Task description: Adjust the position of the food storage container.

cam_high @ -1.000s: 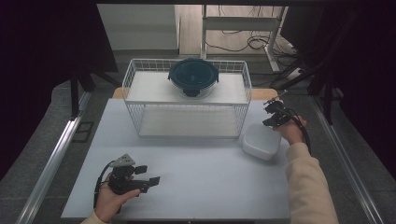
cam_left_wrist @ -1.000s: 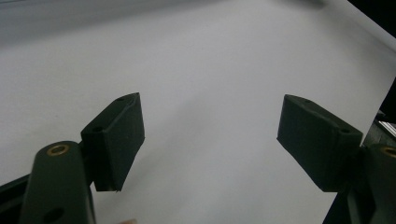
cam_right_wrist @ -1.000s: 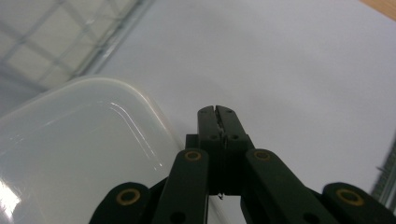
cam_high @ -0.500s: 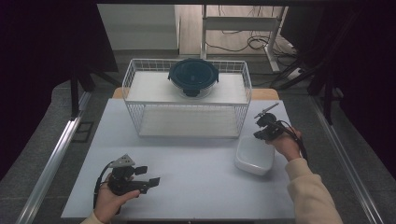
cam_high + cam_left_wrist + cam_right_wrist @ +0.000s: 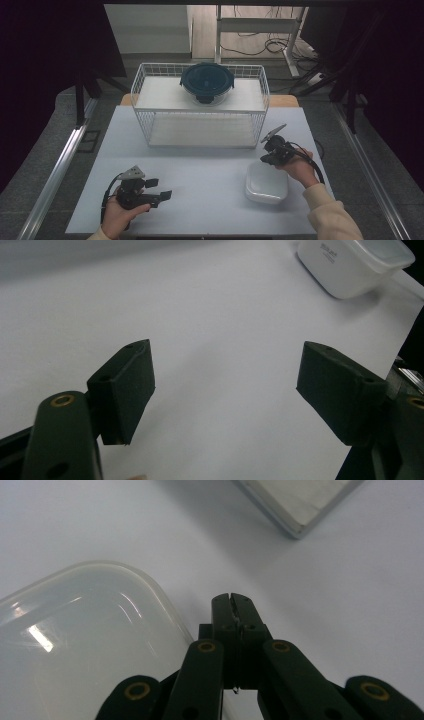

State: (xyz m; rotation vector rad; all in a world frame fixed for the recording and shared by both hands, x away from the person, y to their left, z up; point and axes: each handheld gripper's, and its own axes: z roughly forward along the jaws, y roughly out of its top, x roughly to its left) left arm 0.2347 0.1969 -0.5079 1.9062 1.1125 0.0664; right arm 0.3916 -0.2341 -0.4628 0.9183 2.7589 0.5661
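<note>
A white lidded plastic container [image 5: 266,182] lies on the white table [image 5: 200,165] at the front right; it shows again as the container [image 5: 350,265] and the container [image 5: 85,640]. My right gripper [image 5: 265,158] is shut with nothing in it, its tip [image 5: 232,600] just beside the container's far rim. At the front left my left gripper [image 5: 164,194] is held low over bare table, open and empty, with the gripper [image 5: 225,375] pointing toward the container. A dark round lidded bowl [image 5: 207,82] rests on top of a white wire basket [image 5: 200,127] at the back.
The wire basket spans the back middle of the table, and its base corner [image 5: 300,510] lies just beyond my right gripper. A metal rail [image 5: 60,170] runs along the table's left side. Bare table stretches between the two grippers.
The white container has slid from the back right toward the front of the table. My right gripper came forward and left behind it. The left gripper stayed put.
</note>
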